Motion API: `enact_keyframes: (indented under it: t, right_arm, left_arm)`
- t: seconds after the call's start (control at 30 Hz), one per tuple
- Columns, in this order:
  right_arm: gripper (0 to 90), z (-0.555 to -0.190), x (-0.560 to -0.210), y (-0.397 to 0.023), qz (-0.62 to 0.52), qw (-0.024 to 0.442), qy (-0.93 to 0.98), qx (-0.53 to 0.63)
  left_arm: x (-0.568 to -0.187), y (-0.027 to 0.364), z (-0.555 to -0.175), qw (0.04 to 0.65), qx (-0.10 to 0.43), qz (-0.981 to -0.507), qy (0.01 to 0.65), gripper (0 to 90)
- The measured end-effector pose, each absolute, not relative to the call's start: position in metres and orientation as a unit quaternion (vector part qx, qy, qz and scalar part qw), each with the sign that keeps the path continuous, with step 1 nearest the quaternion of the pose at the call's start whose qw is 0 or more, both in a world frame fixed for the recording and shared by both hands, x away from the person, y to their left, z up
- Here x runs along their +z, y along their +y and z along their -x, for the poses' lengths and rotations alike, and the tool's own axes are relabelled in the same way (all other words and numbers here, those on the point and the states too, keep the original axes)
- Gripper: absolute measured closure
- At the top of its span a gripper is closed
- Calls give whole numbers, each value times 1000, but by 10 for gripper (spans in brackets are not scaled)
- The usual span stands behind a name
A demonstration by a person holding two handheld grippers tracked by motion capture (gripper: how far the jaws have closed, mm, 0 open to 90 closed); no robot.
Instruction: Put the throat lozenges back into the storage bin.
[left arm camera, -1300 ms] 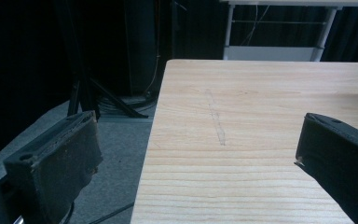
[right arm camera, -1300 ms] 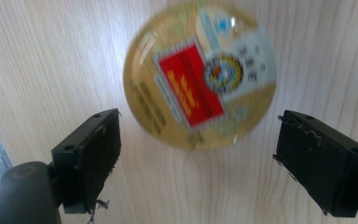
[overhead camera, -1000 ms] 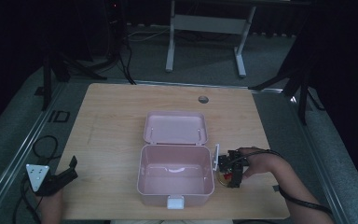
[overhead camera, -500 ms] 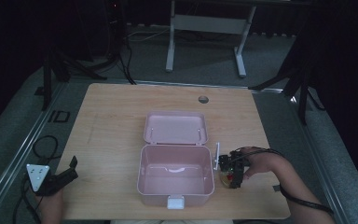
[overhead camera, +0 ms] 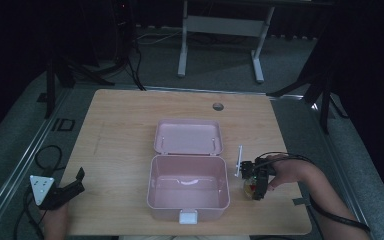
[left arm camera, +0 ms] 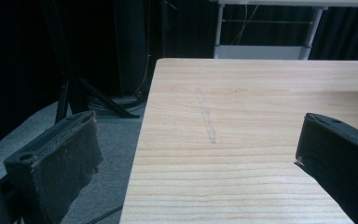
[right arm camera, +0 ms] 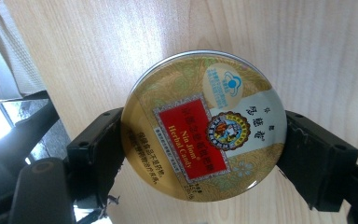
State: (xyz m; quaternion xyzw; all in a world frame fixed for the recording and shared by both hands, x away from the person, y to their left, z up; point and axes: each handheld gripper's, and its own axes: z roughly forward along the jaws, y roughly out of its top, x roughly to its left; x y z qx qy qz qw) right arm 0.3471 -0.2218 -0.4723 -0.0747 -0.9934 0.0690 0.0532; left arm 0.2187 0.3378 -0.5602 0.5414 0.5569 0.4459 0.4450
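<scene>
A dark room with black curtains and a grey floor surrounds a light wooden table (overhead camera: 120, 130), and a white metal frame (overhead camera: 220, 30) stands on the floor beyond its far edge. Near the middle of the table, toward its near edge, sits an open pink box (overhead camera: 188, 187), its lid (overhead camera: 188, 136) folded back flat toward the far edge and its inside bare. A small round hole (overhead camera: 218, 106) lies in the tabletop close to the far edge.

The right gripper (overhead camera: 252, 182) is just beside the box's right wall, toward the table's near right corner, with the person's hand behind it. In the right gripper view its two black jaws clamp a round golden candy tin (right arm camera: 204, 125) from opposite sides; the tin's lid bears a red label and faces the camera, with the wood grain behind it.

The left gripper (overhead camera: 72, 187) rests at the near left corner of the table, well apart from the box. In the left gripper view its jaws stand wide with nothing between them but bare tabletop (left arm camera: 242, 121).
</scene>
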Motion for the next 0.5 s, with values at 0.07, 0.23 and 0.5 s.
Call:
enact_keyframes:
  t: [0.07,0.23,0.5]
  right_arm:
    - [199,-346,-466,-222,80,52,-993,68]
    - [200,-344,-448,-222,93,54,-992,65]
    - [200,-340,-416,-219,96,46,-992,65]
  left_arm:
    - [-560,338,-219,444,446,-542,557,3]
    - [-560,338,-219,443,446,-544,556,3]
    - [-560,337,-219,442,447,-544,555,3]
